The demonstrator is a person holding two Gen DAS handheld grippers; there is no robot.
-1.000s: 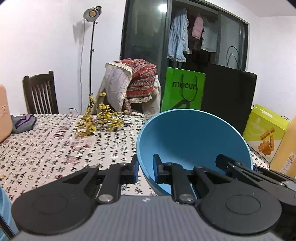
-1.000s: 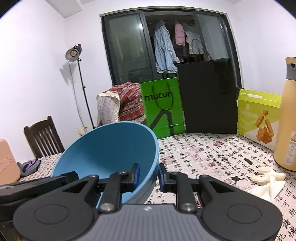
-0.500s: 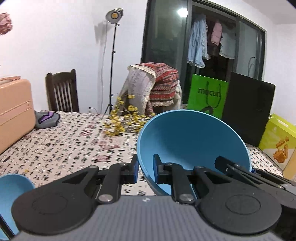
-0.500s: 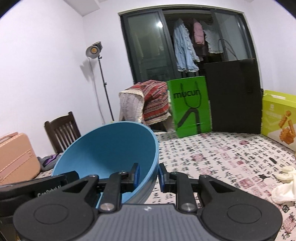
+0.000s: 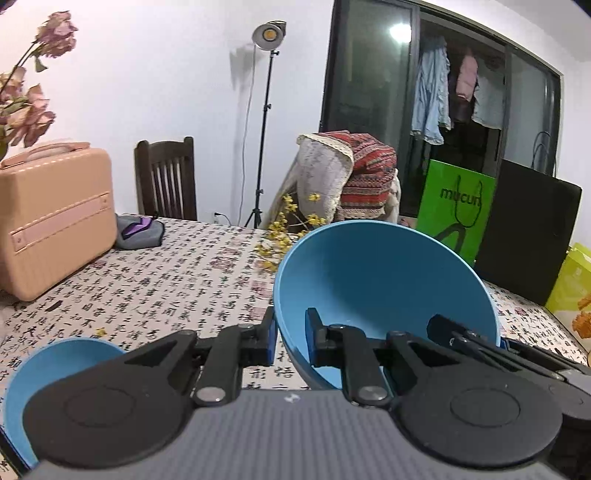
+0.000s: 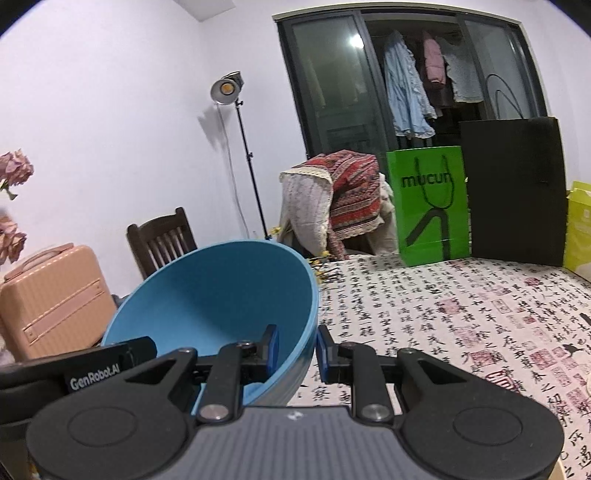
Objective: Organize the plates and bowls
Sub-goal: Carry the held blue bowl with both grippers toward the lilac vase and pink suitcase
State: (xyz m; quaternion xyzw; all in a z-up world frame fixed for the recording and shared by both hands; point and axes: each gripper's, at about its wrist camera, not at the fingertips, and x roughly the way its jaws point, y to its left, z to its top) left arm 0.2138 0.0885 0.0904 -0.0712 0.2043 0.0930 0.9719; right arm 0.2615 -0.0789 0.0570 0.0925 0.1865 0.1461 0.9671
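Gripping the blue bowl (image 5: 384, 284) by its rim, the left gripper (image 5: 290, 341) has its fingers nearly closed. The right gripper (image 6: 297, 349) pinches the opposite rim likewise, at lower centre of its frame.

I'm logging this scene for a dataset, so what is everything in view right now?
large bowl: one, blue, held above the table by its rim
small bowl: one, blue, on the table, near left
table: one, cloth printed with characters
suitcase: one, peach, left on the table
pouch: one, grey and purple, beside the suitcase
yellow flowers: one sprig, behind the large bowl
chair: one, dark wood, beyond the table
lamp: one, on a black stand
green bag: one, far edge
left hand-held gripper: black, shut on the bowl's left rim
right hand-held gripper: black, shut on its right rim
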